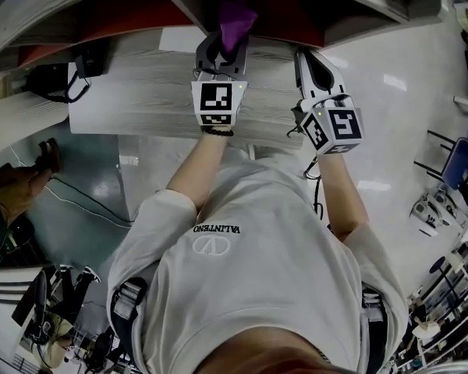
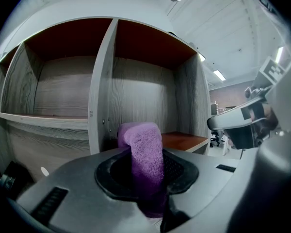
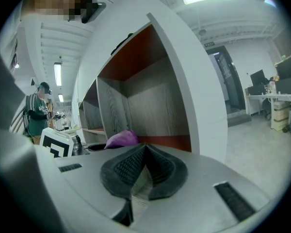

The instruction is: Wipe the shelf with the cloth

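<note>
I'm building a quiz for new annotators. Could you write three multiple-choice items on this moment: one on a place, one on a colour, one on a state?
1. Where is the cloth?
A. between the left gripper's fingers
B. on the floor
C. on a chair

2. What colour is the cloth?
A. yellow
B. purple
C. white

3. How do the right gripper's fingers stand?
A. wide apart
B. closed on a bottle
C. closed together, empty

Answers: 1 A, the left gripper view shows it pinched there. 2 B, it looks purple in every view. 3 C, the right gripper view shows the pads meeting with nothing between.
</note>
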A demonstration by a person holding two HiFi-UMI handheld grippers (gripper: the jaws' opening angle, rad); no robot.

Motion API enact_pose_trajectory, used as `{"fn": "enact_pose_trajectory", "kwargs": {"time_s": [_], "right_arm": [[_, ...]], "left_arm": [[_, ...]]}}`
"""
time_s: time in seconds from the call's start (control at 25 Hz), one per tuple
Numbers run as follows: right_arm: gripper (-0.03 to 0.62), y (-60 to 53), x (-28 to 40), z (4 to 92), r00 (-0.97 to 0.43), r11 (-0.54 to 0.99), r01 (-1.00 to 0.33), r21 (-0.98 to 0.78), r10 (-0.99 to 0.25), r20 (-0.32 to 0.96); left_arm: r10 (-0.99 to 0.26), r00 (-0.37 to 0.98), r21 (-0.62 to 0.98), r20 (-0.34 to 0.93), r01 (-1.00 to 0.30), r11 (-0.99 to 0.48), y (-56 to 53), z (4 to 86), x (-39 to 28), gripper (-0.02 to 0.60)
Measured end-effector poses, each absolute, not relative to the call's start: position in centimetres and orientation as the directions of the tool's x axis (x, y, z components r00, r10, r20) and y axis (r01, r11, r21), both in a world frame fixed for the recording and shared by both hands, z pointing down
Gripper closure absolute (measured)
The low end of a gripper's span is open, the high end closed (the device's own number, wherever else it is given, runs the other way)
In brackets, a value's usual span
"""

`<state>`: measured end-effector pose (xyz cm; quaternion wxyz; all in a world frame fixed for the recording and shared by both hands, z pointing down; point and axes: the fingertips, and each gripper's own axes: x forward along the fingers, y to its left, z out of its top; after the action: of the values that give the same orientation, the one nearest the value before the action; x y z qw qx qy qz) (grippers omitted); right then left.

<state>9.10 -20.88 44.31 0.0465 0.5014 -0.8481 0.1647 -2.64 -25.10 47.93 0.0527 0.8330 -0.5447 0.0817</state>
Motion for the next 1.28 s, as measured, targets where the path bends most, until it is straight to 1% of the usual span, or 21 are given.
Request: {"fn": "enact_pose_trajectory", "kwargs": {"time_s": [0.92,1.28], "right_arm": [[0.595,-20.3,13.1,44.4,-0.484,0.428,-0.868,-0.251,-0.842,0.237],[0.595,-20.3,14.7,44.3,-0.493,0.437,-0.863,-0.255,-0.838,0.232]], "left_arm": [[-0.866,0.459,0.017,0.199,-0.885,-0.466,-24.7,48.0,4.1,0.485],[-0.861,0.465,0.018,0.205,-0.882,-0.471,-24.4,47.9,6.6,0.485]]}}
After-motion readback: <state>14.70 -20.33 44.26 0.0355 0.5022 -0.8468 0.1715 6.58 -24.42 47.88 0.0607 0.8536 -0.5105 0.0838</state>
